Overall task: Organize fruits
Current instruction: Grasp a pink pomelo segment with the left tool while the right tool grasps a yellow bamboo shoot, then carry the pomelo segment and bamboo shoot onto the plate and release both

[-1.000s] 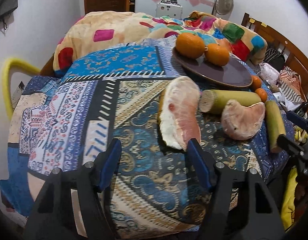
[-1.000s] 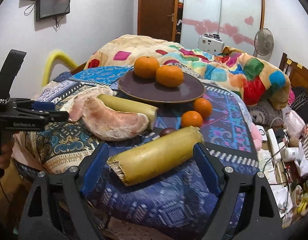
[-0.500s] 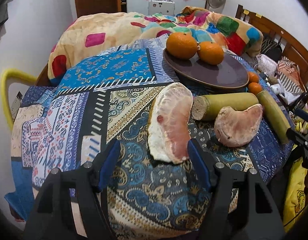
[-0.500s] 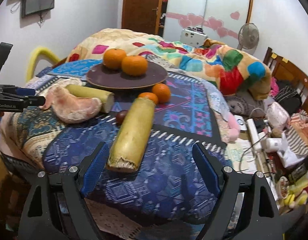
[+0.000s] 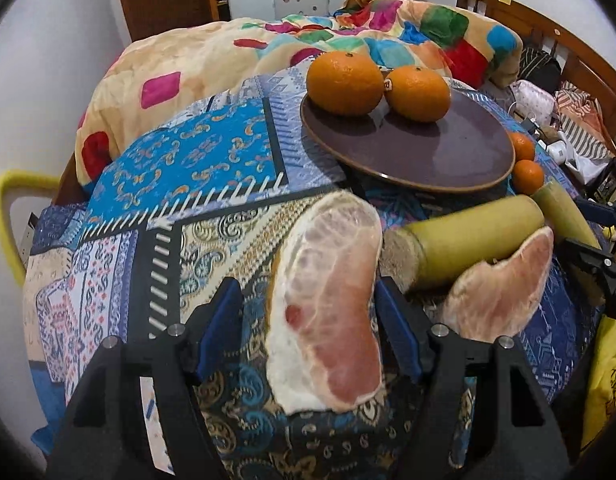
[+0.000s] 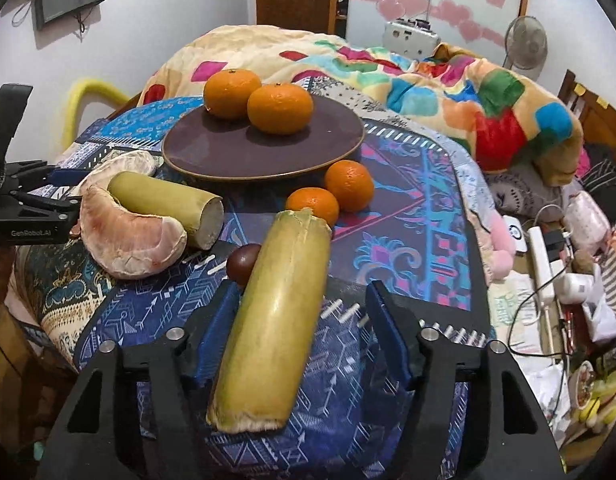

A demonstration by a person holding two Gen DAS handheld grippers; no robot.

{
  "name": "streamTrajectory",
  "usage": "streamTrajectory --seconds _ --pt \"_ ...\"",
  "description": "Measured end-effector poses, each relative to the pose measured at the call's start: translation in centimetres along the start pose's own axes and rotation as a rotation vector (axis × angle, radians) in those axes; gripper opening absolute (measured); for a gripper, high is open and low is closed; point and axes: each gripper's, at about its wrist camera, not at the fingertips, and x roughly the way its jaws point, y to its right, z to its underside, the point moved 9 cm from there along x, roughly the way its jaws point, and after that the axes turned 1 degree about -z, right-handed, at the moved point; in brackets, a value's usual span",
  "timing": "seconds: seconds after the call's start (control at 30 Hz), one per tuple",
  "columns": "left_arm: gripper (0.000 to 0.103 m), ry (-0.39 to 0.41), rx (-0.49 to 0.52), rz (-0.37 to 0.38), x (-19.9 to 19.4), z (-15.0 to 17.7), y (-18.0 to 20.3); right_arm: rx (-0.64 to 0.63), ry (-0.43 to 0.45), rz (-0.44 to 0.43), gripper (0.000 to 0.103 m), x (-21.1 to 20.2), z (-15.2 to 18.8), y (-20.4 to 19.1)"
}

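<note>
A peeled pomelo segment point(image 5: 331, 304) lies on the patterned cloth between the pads of my left gripper point(image 5: 309, 328), which is open, with a gap at the left pad. A sugarcane piece point(image 6: 280, 304) lies lengthwise between the jaws of my right gripper point(image 6: 304, 328). These jaws are closing, with the right pad still clear of the cane. Farther back, a brown plate point(image 6: 236, 152) holds two big oranges point(image 6: 280, 108). Two small oranges point(image 6: 347, 184) sit beside the plate. A second pomelo segment point(image 6: 128, 240) and a second cane piece point(image 6: 168, 204) lie to the left.
A small dark round fruit point(image 6: 244, 260) touches the cane's left side. A colourful quilt point(image 6: 447, 92) is heaped behind the plate. Cables and clutter point(image 6: 555, 264) lie off the right edge, a yellow chair back point(image 5: 4, 216) stands at the left.
My left gripper has moved forward so the pomelo segment now sits between its pads. My right gripper has swung into line with the cane, moved over it, and its jaws have narrowed.
</note>
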Motion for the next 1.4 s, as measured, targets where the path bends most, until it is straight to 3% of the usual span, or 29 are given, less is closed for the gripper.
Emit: streamTrajectory --seconds 0.23,0.37,0.6,0.9,1.4 --pt "0.067 -0.007 -0.006 0.057 0.6 -0.3 0.0 -0.029 -0.034 -0.005 0.035 -0.6 0.3 0.0" --pt "0.052 -0.003 0.029 0.080 0.3 -0.4 0.8 -0.023 -0.041 -0.002 0.035 -0.8 0.5 0.7" --pt "0.051 -0.004 0.026 0.055 0.2 -0.4 0.8 0.019 -0.034 -0.029 0.035 -0.9 0.4 1.0" --pt "0.050 0.058 -0.007 0.017 -2.4 -1.6 0.1 0.031 0.006 -0.032 0.035 -2.1 -0.1 1.8" --pt "0.050 0.174 -0.038 0.026 -6.0 -6.6 0.5 0.020 0.187 -0.005 0.035 -5.7 -6.3 2.7"
